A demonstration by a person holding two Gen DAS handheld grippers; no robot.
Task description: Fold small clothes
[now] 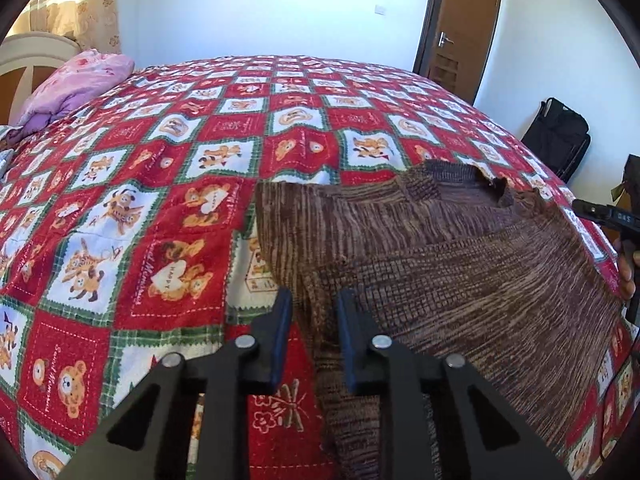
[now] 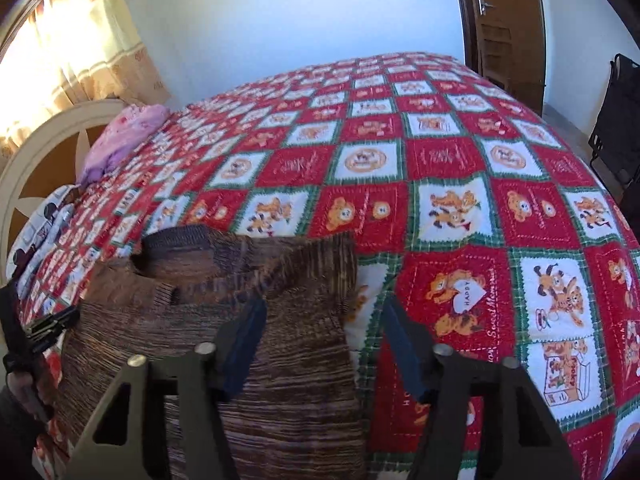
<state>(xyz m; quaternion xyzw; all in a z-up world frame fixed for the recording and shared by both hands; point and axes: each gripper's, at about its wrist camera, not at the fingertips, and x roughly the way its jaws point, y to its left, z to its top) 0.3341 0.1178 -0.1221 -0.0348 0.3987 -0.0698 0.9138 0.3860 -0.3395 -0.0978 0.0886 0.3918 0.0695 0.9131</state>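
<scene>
1. Two tongs hover over a brown knitted sweater (image 1: 460,272) lying partly folded on the bedspread (image 1: 160,160); both look freshly let go, so one fold seems done.
2. The left tongs (image 1: 314,332) stand narrowly parted astride the sweater's edge, pinching nothing.
3. The right tongs (image 2: 324,340) gape wider, holding nothing.
4. Next, I'd judge, each must take an edge for another fold.
5. The bedspread reads "HAPPY" and "Sweet Memories".
</scene>
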